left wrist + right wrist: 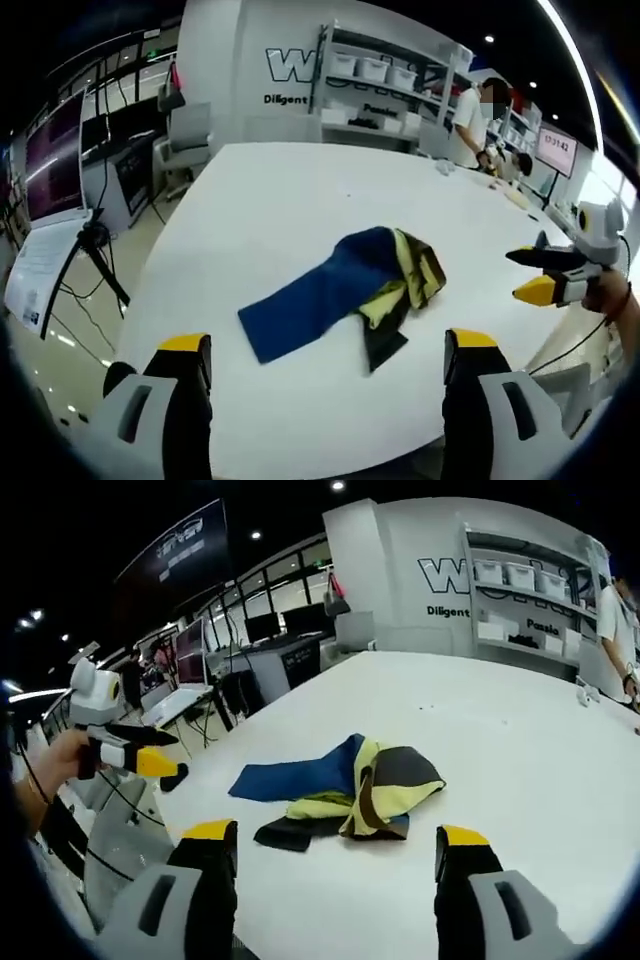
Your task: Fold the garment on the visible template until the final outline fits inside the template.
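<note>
Table (300, 190) surface, white and broad, was seen spread across both views, with the garment (345, 290) lying crumpled near its middle. The garment was seen as a blue length stretched out flat toward one end, with yellow and dark panels bunched in a heap at the other end. In the right gripper view the garment (345, 790) was seen with the blue part lying farther off and the yellow and dark heap nearer, a dark flap trailing flat on the table.

Shelves (375, 85) were seen against the far white wall, with pale bins (372, 68) set in a row on an upper shelf; what the bins held could not be told. A person (470, 120) was seen standing at the far edge of the table beside the shelves.

The left gripper (330, 365) was seen above the near table edge, its jaws spread wide and nothing between them, well apart from the garment. The right gripper (335, 855) was likewise seen with jaws spread wide and bare, just short of the garment's nearer heap. A hand (45, 765) was seen grasping the left gripper at the table's side.
</note>
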`<action>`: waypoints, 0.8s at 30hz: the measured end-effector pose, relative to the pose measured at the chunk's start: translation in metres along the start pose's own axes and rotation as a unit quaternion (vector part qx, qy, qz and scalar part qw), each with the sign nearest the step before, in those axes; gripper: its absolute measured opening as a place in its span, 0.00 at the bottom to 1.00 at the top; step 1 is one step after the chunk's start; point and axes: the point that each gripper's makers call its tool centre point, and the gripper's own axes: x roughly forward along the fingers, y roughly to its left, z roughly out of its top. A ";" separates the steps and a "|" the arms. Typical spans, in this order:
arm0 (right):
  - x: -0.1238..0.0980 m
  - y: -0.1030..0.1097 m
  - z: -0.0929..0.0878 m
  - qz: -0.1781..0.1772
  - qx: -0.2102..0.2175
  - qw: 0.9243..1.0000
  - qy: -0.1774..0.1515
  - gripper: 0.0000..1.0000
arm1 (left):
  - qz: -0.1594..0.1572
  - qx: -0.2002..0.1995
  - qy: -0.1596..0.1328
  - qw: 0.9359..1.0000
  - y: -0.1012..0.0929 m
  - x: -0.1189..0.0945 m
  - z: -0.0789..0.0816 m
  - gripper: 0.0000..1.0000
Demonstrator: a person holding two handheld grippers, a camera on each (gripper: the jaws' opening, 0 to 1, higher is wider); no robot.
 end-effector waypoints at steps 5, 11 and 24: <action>0.009 0.000 0.003 0.006 0.001 1.000 -0.002 0.69 | 0.000 -0.001 0.001 1.000 0.001 0.004 0.002 0.92; 0.035 0.004 0.020 0.026 -0.021 0.999 -0.016 0.64 | 0.001 -0.008 0.005 1.000 0.004 0.013 0.001 0.92; 0.082 0.003 0.041 0.044 -0.057 0.997 -0.027 0.47 | 0.014 -0.019 0.010 1.000 0.020 0.023 -0.005 0.91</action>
